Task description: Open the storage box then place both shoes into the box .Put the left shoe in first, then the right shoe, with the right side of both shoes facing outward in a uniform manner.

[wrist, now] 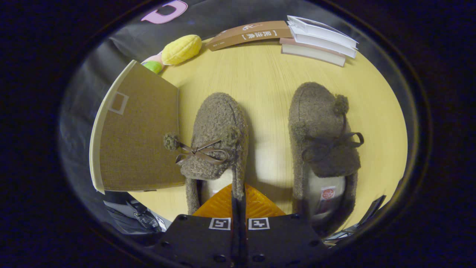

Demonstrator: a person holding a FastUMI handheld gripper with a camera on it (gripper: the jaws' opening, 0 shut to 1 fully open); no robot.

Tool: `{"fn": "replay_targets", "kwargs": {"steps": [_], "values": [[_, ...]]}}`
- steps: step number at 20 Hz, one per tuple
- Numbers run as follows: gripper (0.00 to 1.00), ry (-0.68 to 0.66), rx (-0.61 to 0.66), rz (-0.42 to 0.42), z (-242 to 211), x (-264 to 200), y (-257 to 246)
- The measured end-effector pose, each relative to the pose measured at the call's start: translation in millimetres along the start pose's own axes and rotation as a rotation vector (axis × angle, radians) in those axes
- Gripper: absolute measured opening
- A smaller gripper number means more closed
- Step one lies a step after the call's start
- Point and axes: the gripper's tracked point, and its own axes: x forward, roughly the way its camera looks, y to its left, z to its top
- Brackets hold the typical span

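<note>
Two brown fuzzy shoes with bows and pompoms lie side by side on the round wooden table [260, 74], toes pointing away from me. My gripper [238, 195] is shut on the left-hand shoe [219, 126]; its fingers pinch the right side wall of the heel opening. The right-hand shoe [321, 137] lies apart, beyond and to the right of the fingers. The storage box [139, 134], brown fabric with a cream edge, stands just left of the held shoe, almost touching its pompom. I cannot tell whether the box is open.
At the table's far edge lie a stack of books [319, 42] and a brown booklet [247, 35]. A yellow plush toy [181, 49] and a green one [153, 66] sit beyond the box. Dark equipment lies below the table's near edge.
</note>
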Motion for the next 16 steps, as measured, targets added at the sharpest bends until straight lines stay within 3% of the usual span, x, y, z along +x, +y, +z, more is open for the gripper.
{"fn": "replay_targets", "kwargs": {"steps": [6,10,16], "values": [[0.03,-0.069,-0.006,0.028,15,-22,12],[0.03,-0.093,0.064,0.106,29,-59,34],[0.03,-0.147,0.068,0.243,69,-131,82]]}}
